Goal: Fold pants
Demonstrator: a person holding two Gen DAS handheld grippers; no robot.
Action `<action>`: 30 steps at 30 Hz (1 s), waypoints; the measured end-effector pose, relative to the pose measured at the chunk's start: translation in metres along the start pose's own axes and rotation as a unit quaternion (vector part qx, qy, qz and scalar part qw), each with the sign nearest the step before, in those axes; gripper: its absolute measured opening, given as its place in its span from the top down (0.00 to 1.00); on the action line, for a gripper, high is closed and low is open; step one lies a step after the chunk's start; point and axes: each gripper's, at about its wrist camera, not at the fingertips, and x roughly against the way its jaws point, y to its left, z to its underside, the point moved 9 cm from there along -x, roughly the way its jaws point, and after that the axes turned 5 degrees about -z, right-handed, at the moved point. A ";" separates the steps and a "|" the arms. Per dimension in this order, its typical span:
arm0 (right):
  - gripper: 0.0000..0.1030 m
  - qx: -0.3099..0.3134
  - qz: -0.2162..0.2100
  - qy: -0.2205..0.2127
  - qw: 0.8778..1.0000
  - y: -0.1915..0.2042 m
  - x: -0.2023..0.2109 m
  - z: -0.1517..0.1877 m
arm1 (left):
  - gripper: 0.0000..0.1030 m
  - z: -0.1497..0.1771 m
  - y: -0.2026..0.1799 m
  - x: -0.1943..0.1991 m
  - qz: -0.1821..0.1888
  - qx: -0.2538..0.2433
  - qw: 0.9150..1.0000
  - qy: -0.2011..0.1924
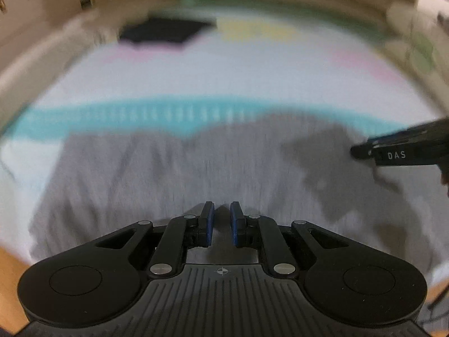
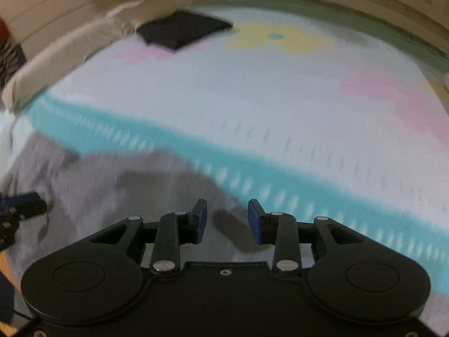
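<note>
Grey pants (image 1: 157,174) lie spread across the near part of a bed and fill the lower half of the left wrist view. My left gripper (image 1: 222,210) sits low over them, its blue pads close together with a ridge of grey cloth pinched between them. My right gripper (image 2: 227,213) is open over the pants' (image 2: 140,185) far edge. Only cloth and shadow lie below its pads, nothing between them. Each gripper shows in the other's view: the right gripper (image 1: 356,150) at the right edge, the left gripper (image 2: 33,202) at the left edge. Both views are blurred.
The bed cover (image 2: 252,106) is white with a teal band (image 2: 294,179) and pink and yellow flowers. A dark folded garment (image 2: 185,28) lies at the far left, also in the left wrist view (image 1: 165,33). A beige padded rim (image 1: 42,56) rings the bed.
</note>
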 end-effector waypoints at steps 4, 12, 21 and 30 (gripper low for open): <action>0.50 0.057 0.049 0.005 0.997 0.011 -0.010 0.030 | 0.87 0.014 -0.011 -0.005 -0.031 -0.060 0.998 0.008; 0.01 0.015 0.033 0.084 0.996 -0.005 -0.005 0.048 | 0.87 -0.010 -0.026 0.017 -0.016 -0.054 0.996 -0.065; 0.01 -0.047 0.047 0.032 0.997 -0.062 0.043 0.051 | 0.87 -0.020 -0.088 0.017 0.029 -0.089 0.993 -0.077; 0.29 0.030 0.116 -0.006 0.993 -0.160 0.112 0.068 | 0.87 -0.023 -0.142 0.000 0.057 -0.121 0.989 -0.070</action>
